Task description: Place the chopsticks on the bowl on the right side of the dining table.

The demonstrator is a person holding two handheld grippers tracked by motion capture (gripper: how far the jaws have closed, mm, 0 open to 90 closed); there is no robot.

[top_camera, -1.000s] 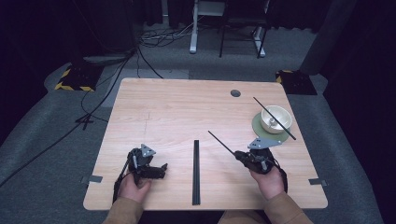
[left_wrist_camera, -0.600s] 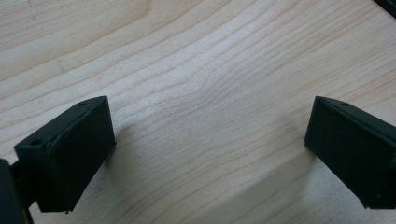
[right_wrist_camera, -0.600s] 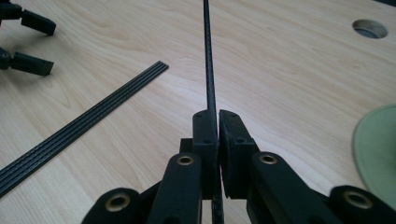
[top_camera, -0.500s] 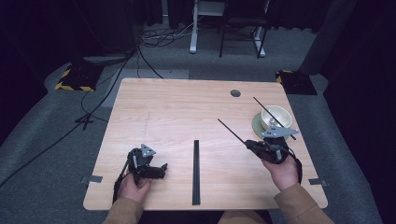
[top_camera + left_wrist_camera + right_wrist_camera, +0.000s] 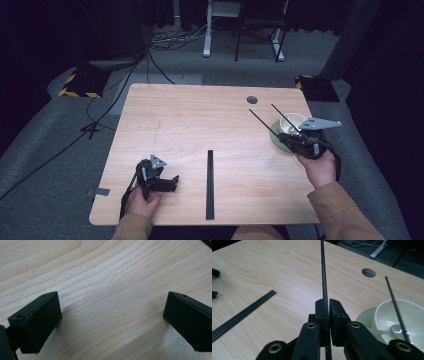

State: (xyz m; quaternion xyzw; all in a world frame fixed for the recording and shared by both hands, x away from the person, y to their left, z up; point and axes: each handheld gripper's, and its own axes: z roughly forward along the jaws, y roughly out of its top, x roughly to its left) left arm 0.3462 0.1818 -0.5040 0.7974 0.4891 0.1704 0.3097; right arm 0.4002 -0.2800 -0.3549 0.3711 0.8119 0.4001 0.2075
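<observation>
The right gripper is up off the surface, out toward its far right part, and its jaws are pressed together on a thin black stick. From the high view the stick slants away from the gripper toward the upper left, with its far end in the air above the wood. In the right gripper view the same stick runs straight up out of the narrow slit between the two jaws, pinched tight.

Just beside that gripper sits a pale bowl on a light green plate. A second black stick leans across the bowl, its upper end pointing toward the round hole in the surface. The right gripper view shows this second stick lying over the bowl, and something shiny, maybe a spoon, down inside; I cannot make it out for certain.

The left gripper rests low at the near left of the surface, held in the person's left hand. Its jaws stand wide apart with bare wood between them, as the left gripper view shows, and it has hold of nothing.

Between the two hands a flat black strip lies on the wood, running from the near edge straight away from the person. It is well apart from both grippers.
</observation>
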